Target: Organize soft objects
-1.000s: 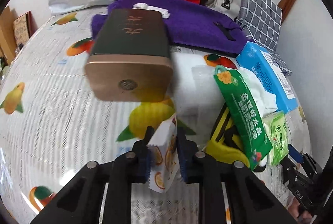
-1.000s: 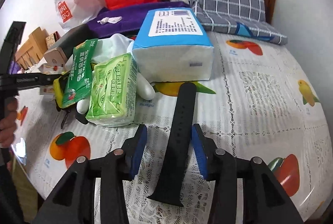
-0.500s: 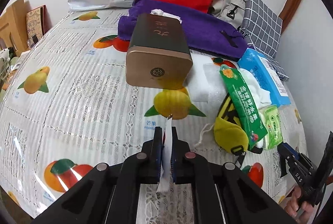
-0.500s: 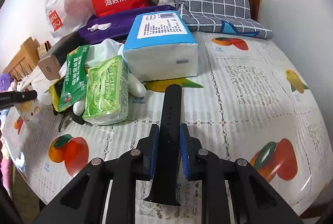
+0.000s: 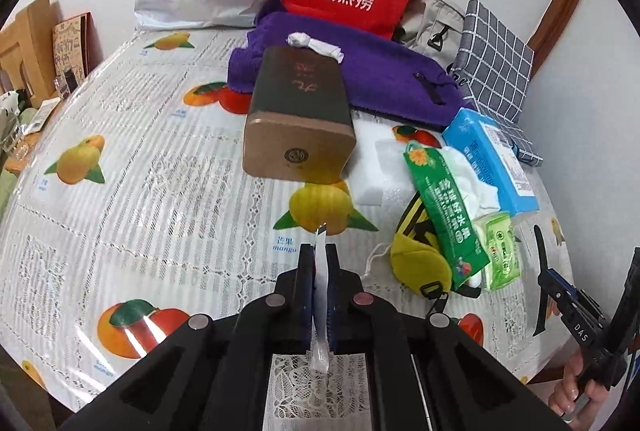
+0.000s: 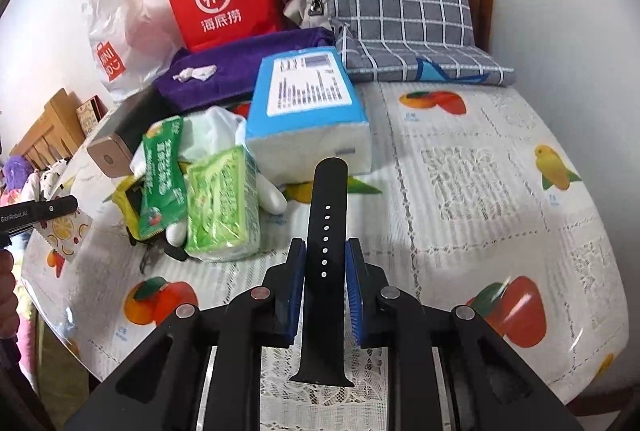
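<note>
Both hands are loaded here. The left gripper [image 5: 319, 283] is pinching a thin white sachet printed with orange slices [image 5: 321, 295], edge-on between its blue pads, its long axis running straight along the fingers and poking out both ends. The right gripper [image 6: 326, 271] is clamping a black rubber watch strap with a row of small holes [image 6: 326, 231], also lengthwise along the fingers, tip pointing at the blue-and-white soft tissue pack [image 6: 306, 111].

The heap of soft things, including the green plastic wipes packet [image 6: 222, 201] and the yellow fabric eye mask [image 5: 416, 263], is lying between the two grippers, right of the left one, left of the right one, on the fruit-print tablecloth [image 5: 160, 171]. The right hand looks nearer it.

From the left wrist camera, the sachet's printed face is hidden; in the right view the left gripper is cut off at the frame edge. The eye mask is mostly buried.
</note>
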Available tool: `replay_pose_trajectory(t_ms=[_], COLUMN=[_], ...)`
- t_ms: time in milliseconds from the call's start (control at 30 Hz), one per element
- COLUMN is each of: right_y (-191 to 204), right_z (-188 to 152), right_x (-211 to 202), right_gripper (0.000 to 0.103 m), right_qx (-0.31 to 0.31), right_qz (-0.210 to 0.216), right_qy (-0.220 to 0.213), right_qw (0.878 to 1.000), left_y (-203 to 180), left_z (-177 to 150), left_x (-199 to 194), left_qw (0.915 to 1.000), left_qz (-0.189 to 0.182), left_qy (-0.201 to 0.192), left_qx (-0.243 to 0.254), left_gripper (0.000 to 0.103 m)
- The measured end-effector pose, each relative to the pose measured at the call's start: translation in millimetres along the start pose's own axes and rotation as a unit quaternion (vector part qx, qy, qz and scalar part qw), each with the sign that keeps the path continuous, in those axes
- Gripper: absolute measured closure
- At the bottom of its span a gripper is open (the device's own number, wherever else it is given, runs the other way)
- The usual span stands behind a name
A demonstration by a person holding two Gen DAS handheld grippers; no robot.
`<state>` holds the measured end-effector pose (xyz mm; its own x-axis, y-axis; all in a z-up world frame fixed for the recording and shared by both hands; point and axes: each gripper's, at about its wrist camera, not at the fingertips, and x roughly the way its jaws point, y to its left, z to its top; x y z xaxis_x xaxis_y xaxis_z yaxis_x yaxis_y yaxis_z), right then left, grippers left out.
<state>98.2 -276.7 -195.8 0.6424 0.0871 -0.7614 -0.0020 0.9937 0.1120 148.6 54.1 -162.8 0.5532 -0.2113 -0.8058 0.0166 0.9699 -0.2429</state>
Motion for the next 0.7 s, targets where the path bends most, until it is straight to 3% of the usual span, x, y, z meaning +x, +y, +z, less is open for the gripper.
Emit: replay_pose_trajectory(t_ms=[400,700], right_y=[13,25], right_z=[43,84], right_x=[-27,-29], right_gripper=[0.083,0.083], right_qx=[-0.023,-0.022], right_qz=[0.001,0.013], right_qy=[-0.022,-0.04], right_qw=[0.999,0.999], left_y=[-7,-15], left_z=[30,69], left_x=[-25,-31], left_qw=[0.9996,0.999], left_qz=[0.004,0.006], left_qy=[-0.029,-0.042], left_qx=[-0.002,0.01], left_gripper=[0.098,0.098])
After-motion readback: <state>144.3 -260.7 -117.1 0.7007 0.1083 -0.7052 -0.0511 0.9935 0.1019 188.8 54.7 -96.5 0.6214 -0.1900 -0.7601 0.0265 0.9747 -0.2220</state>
